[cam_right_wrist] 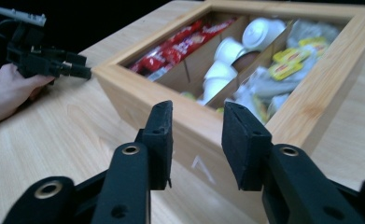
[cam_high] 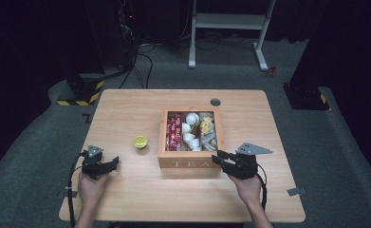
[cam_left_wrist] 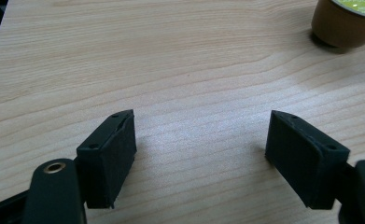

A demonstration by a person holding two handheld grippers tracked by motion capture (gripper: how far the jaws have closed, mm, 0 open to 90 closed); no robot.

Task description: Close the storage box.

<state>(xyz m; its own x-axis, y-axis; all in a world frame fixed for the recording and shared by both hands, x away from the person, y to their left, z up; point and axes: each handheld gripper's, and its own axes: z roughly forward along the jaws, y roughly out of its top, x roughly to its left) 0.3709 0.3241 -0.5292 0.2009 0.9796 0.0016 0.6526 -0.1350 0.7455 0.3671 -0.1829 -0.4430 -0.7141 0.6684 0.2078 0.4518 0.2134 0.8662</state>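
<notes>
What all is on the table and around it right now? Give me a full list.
Table: one, light wood, centre.
Tea box: one, wooden, three compartments, centre-right of the table.
Red packets: several, left compartment.
White capsules: several, middle compartment.
Yellow-labelled sachets: several, right compartment.
Capsule: one, brown with a yellow-green lid, standing left of the box.
Cable port: one, grey, far table edge.
White frame: one, on the floor beyond.
Left gripper: black, open, empty, on the table.
Right gripper: black, open, empty, at the box's front right corner.
</notes>
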